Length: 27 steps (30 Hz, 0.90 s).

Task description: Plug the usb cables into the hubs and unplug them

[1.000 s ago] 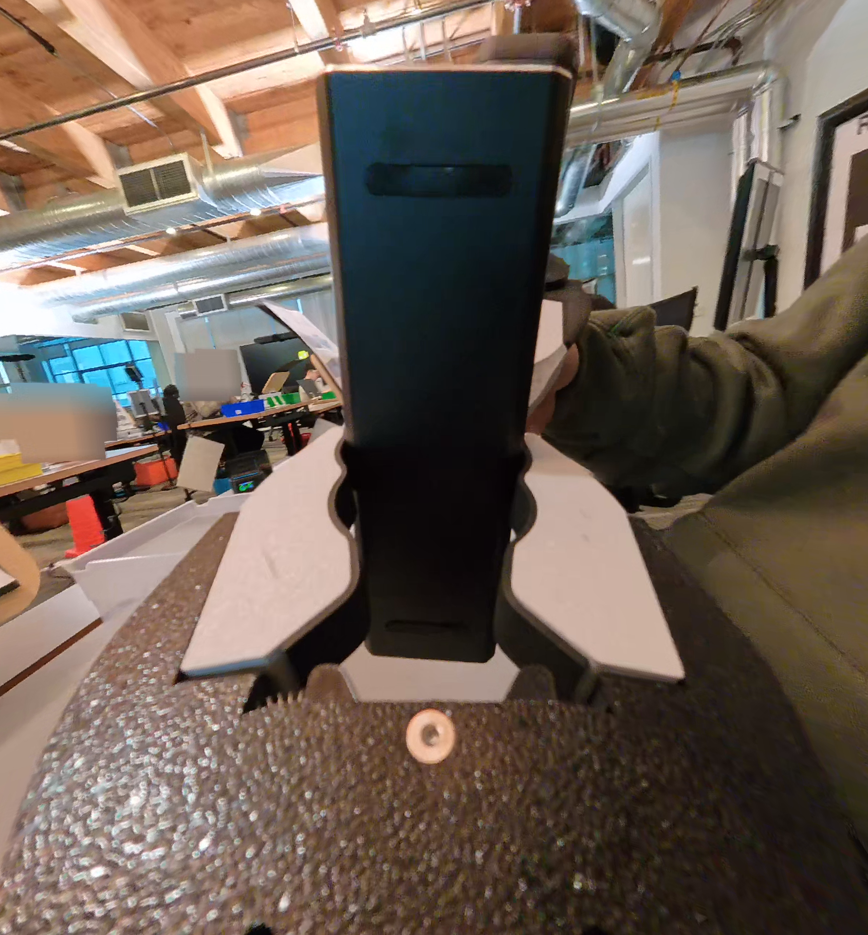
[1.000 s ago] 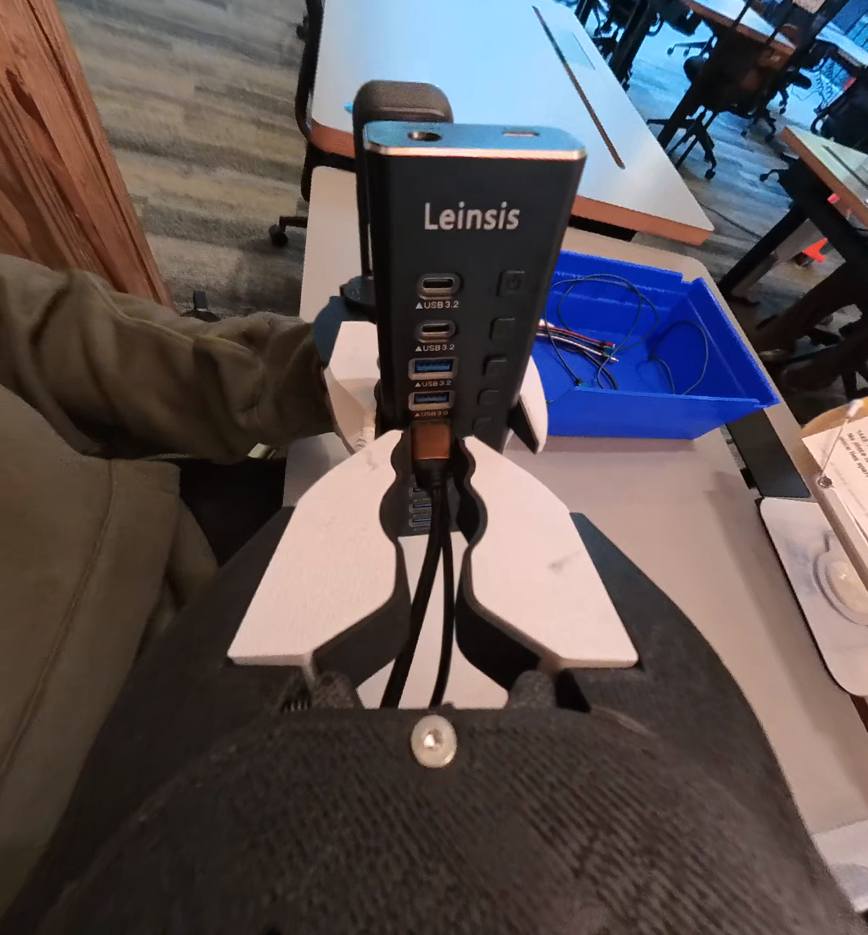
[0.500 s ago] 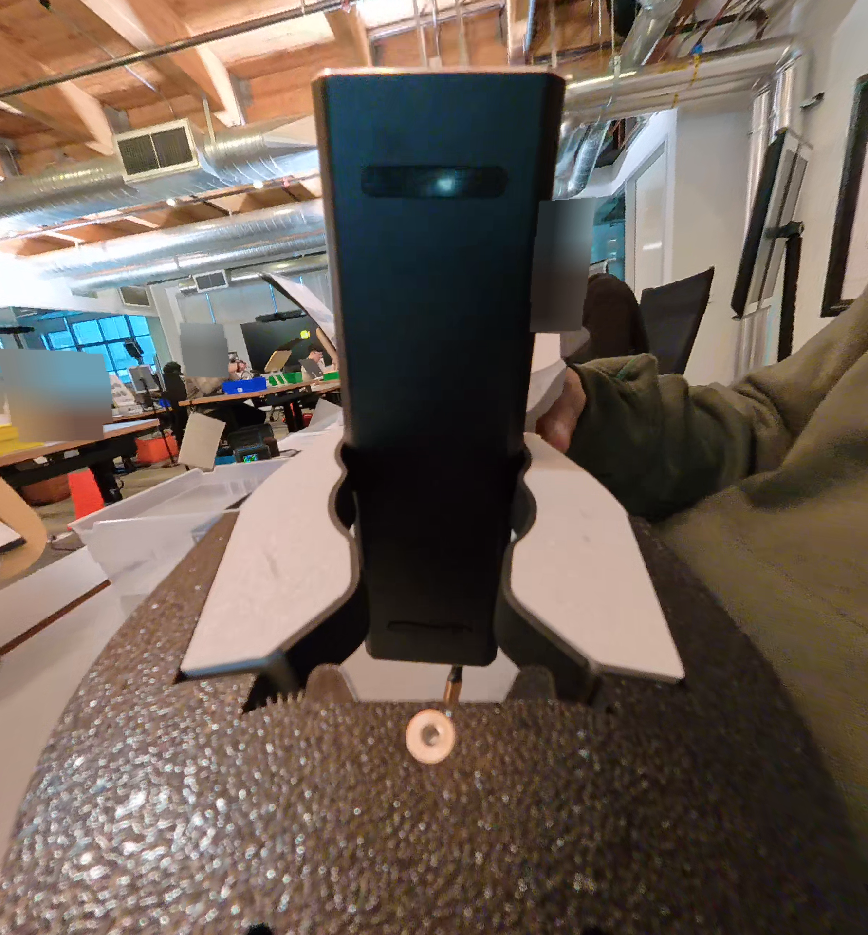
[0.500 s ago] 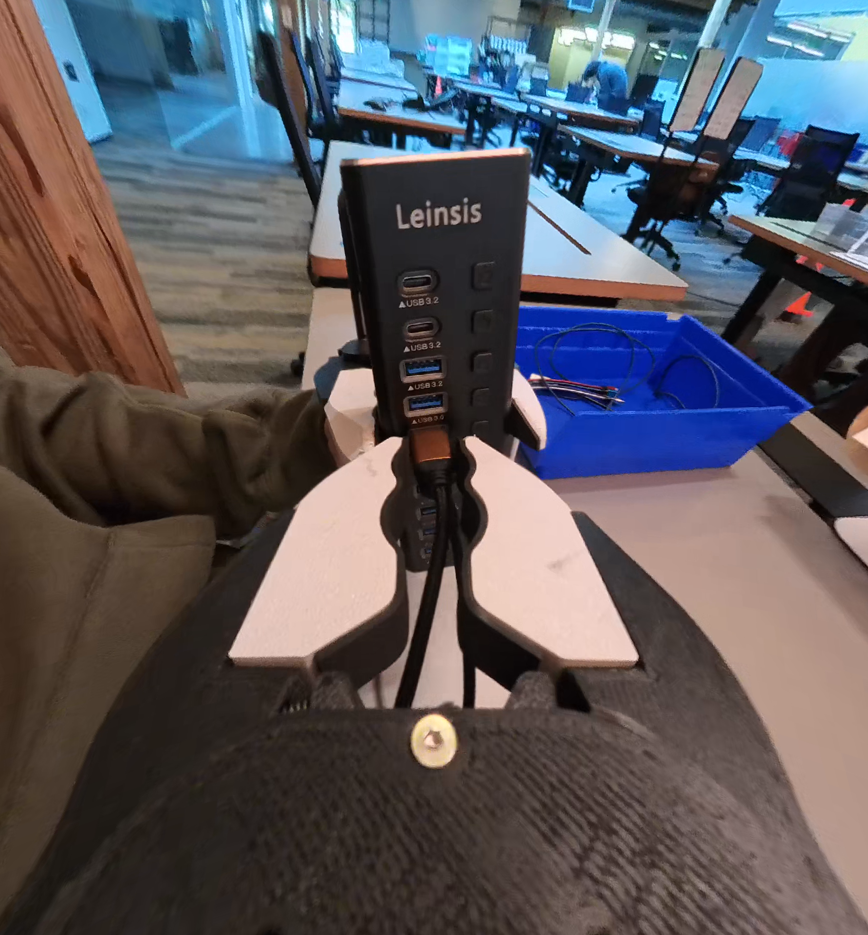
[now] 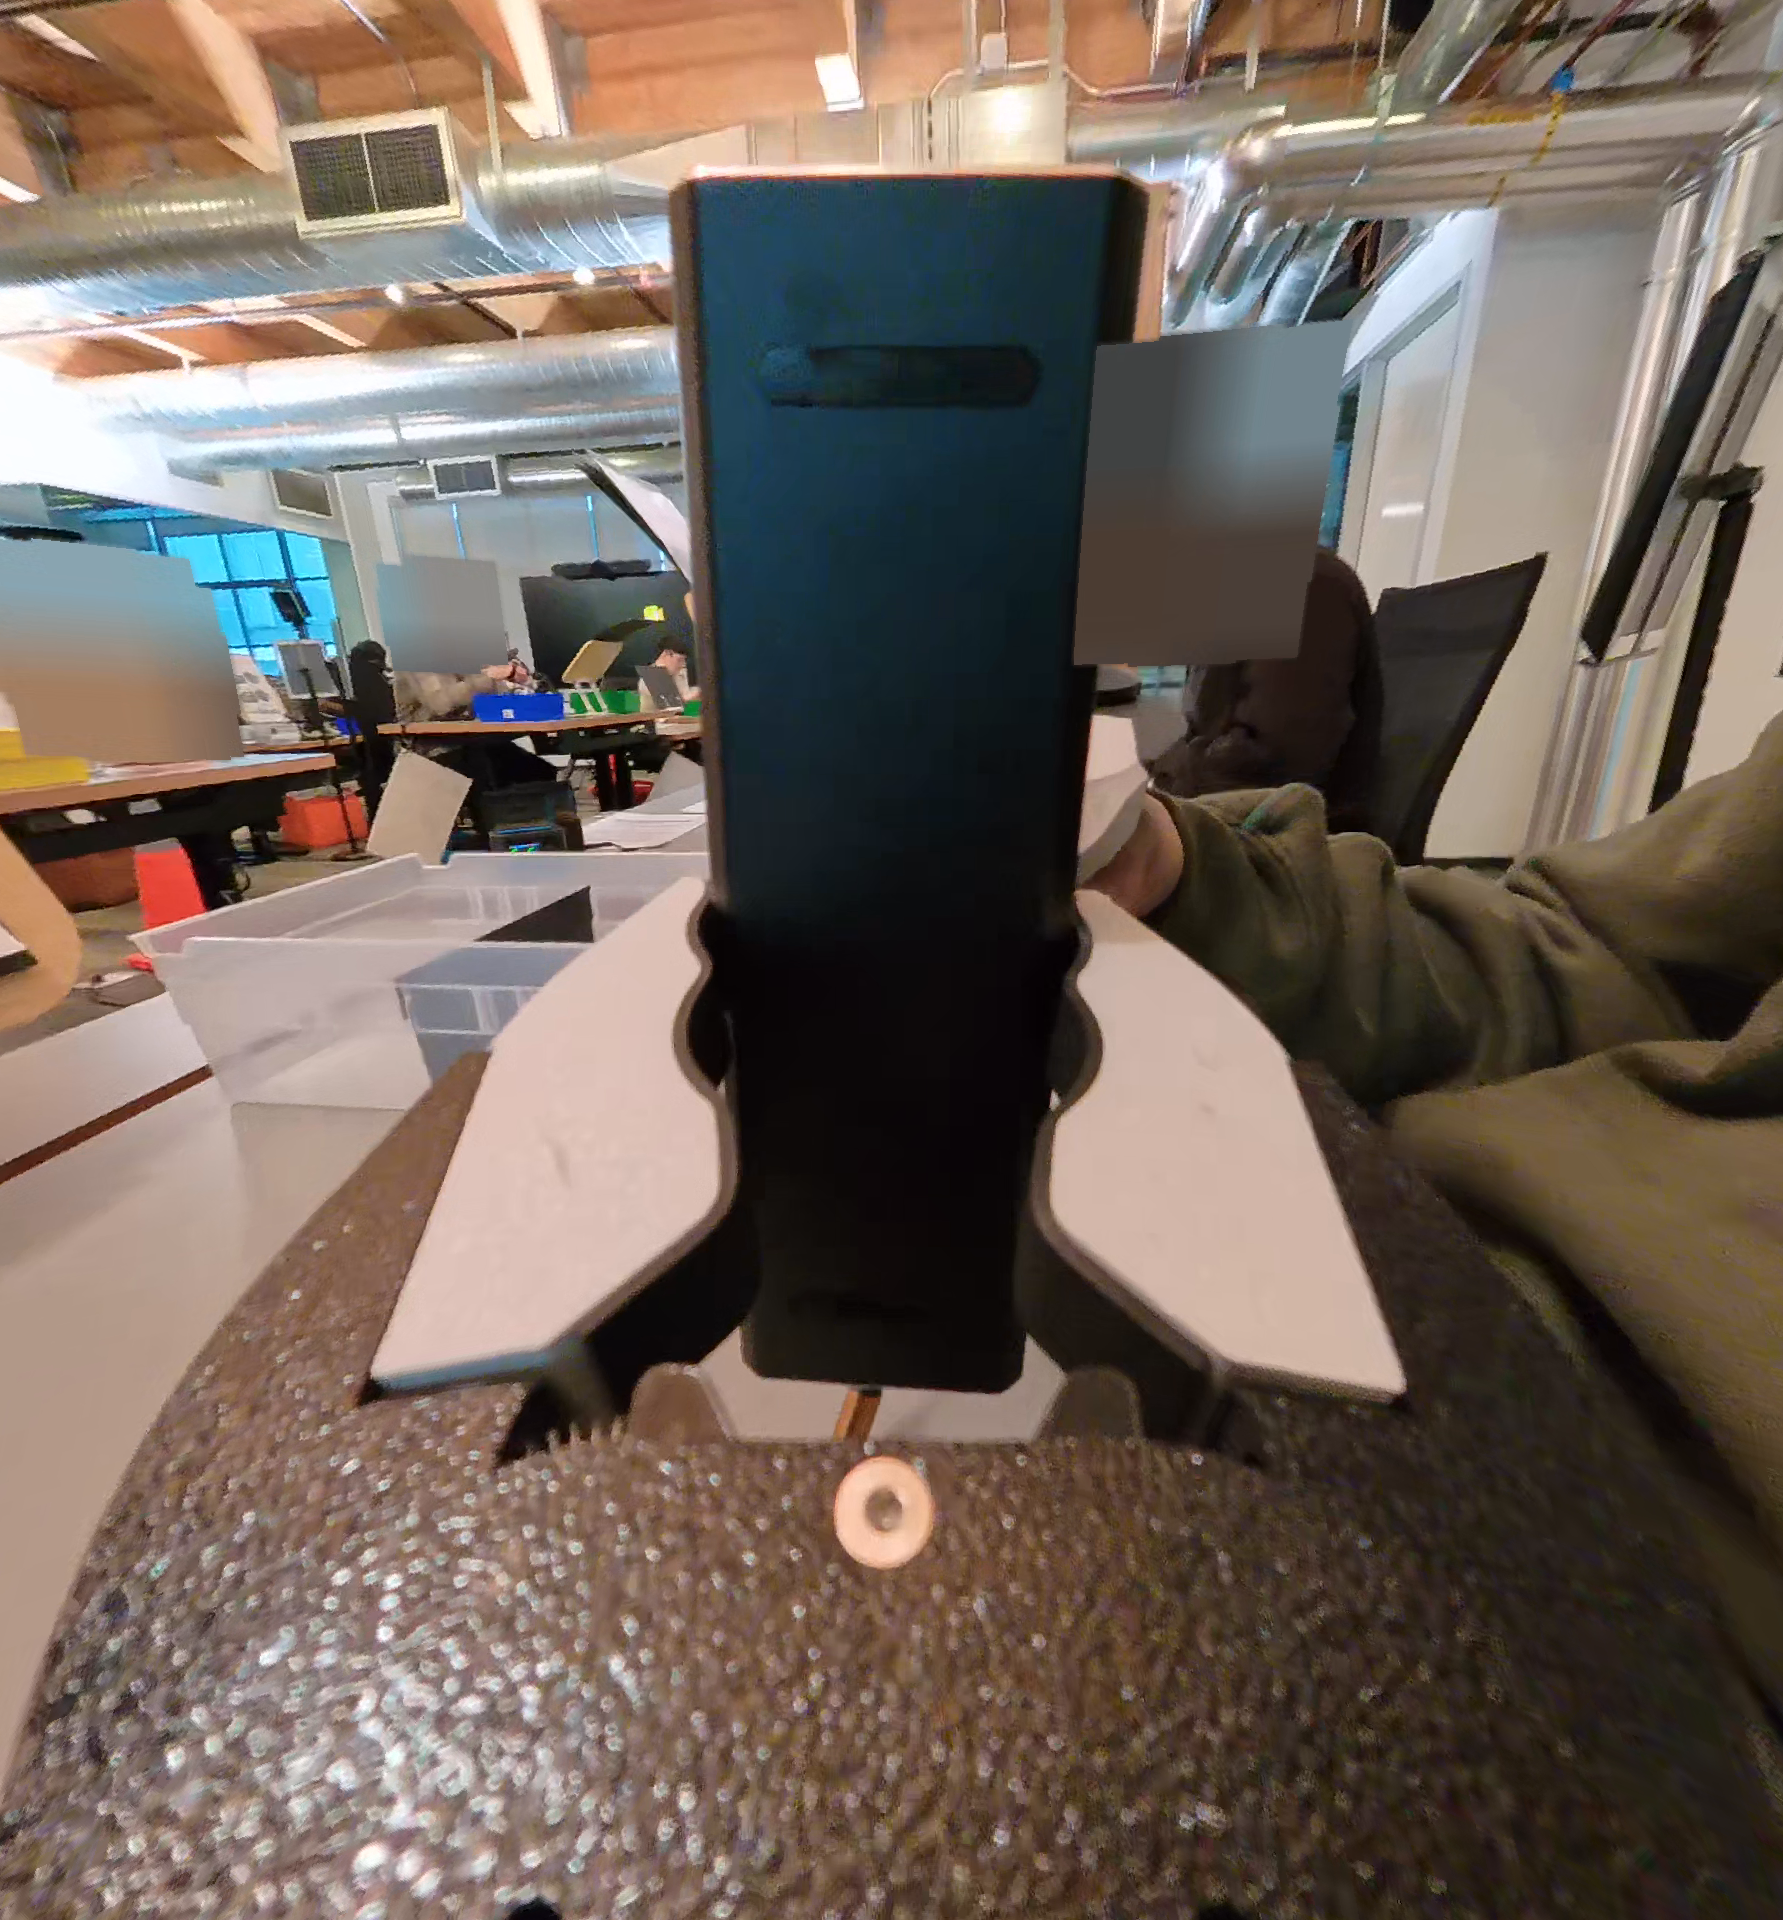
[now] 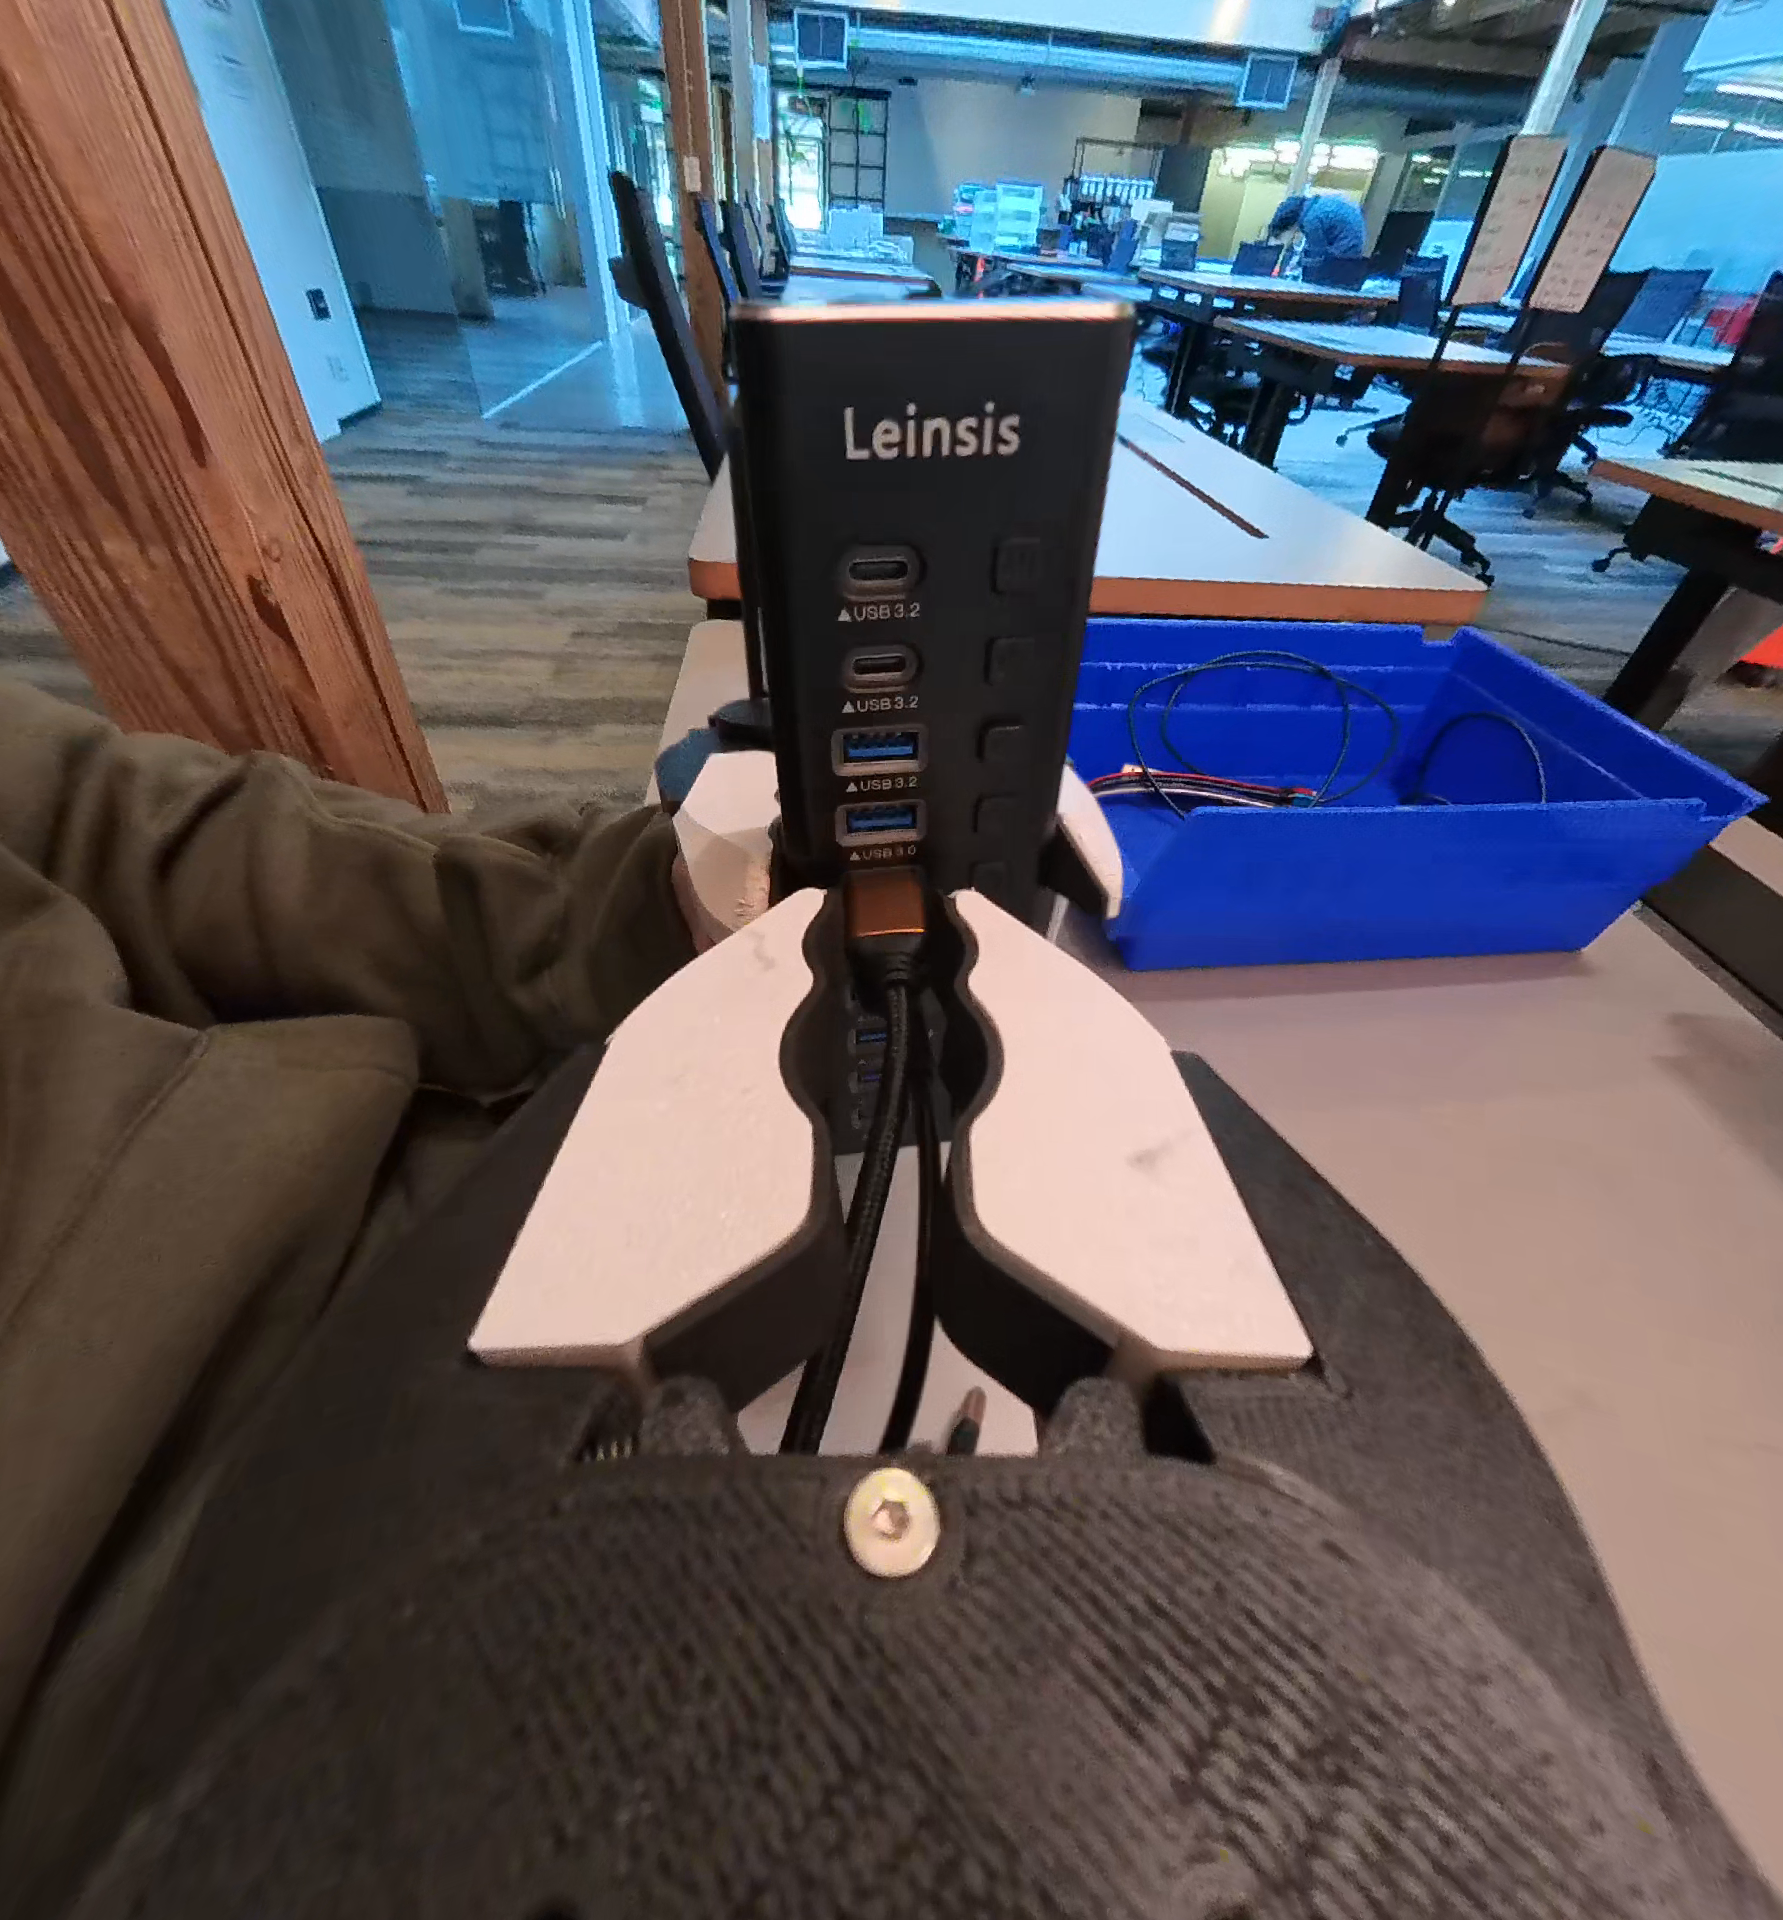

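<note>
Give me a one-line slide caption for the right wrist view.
Right gripper clamps a copper-collared USB plug at the upright black hub, held by the left gripper.

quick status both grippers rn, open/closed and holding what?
Left gripper: closed on the black USB hub, back face toward its camera.
Right gripper: closed on the copper USB plug at the hub's port side.

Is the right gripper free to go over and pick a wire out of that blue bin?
Probably not yet. The right gripper is shut on the orange plug at the black hub, which the left gripper holds. The blue bin is open on top, unobstructed.
</note>
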Tool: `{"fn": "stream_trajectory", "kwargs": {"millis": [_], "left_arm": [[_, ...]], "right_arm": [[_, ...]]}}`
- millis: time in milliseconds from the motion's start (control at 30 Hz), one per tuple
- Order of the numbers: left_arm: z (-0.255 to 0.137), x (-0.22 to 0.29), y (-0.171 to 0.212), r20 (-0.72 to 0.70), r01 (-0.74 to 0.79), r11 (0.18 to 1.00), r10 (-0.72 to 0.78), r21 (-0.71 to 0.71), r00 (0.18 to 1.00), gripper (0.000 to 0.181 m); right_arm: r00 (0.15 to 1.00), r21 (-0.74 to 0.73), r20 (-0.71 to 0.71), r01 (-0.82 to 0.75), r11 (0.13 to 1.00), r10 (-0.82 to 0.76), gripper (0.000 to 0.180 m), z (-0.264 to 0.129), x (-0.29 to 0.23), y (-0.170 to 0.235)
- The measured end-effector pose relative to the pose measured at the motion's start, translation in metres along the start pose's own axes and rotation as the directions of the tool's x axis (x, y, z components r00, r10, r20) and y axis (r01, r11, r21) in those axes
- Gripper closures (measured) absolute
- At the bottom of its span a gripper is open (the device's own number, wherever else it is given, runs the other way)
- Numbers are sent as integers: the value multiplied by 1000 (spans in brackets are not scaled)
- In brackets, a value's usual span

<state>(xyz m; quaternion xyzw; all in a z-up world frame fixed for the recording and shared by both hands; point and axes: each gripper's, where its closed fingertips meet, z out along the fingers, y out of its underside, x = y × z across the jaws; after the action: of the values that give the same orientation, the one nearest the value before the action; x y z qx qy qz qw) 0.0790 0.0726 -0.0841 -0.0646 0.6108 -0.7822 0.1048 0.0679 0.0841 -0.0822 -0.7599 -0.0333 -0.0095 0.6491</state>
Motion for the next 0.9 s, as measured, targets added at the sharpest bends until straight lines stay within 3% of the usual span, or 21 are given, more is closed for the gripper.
{"fn": "stream_trajectory", "kwargs": {"millis": [333, 467, 633, 833, 900], "left_arm": [[9, 12, -12, 17, -100, 992, 101, -71, 995, 121], [5, 16, -12, -28, -91, 995, 89, -52, 996, 121], [5, 10, -9, -7, -39, 999, 39, -29, 999, 121], [3, 5, -3, -6, -16, 999, 16, -47, 1000, 121], [0, 9, 1, -32, -33, 998, 32, -54, 999, 122]], "right_arm": [[998, 63, 54, 36, 997, -39, 163, -12, -11, -12], [994, 17, -14, 107, 994, -106, 162, -9, -14, -11], [1000, 82, 29, -9, 997, 6, 162, -8, -10, -8], [1000, 50, 29, 2, 999, -3, 163, -5, -5, -2], [996, 17, 23, 89, 996, -89, 163, -4, -9, 0]]}}
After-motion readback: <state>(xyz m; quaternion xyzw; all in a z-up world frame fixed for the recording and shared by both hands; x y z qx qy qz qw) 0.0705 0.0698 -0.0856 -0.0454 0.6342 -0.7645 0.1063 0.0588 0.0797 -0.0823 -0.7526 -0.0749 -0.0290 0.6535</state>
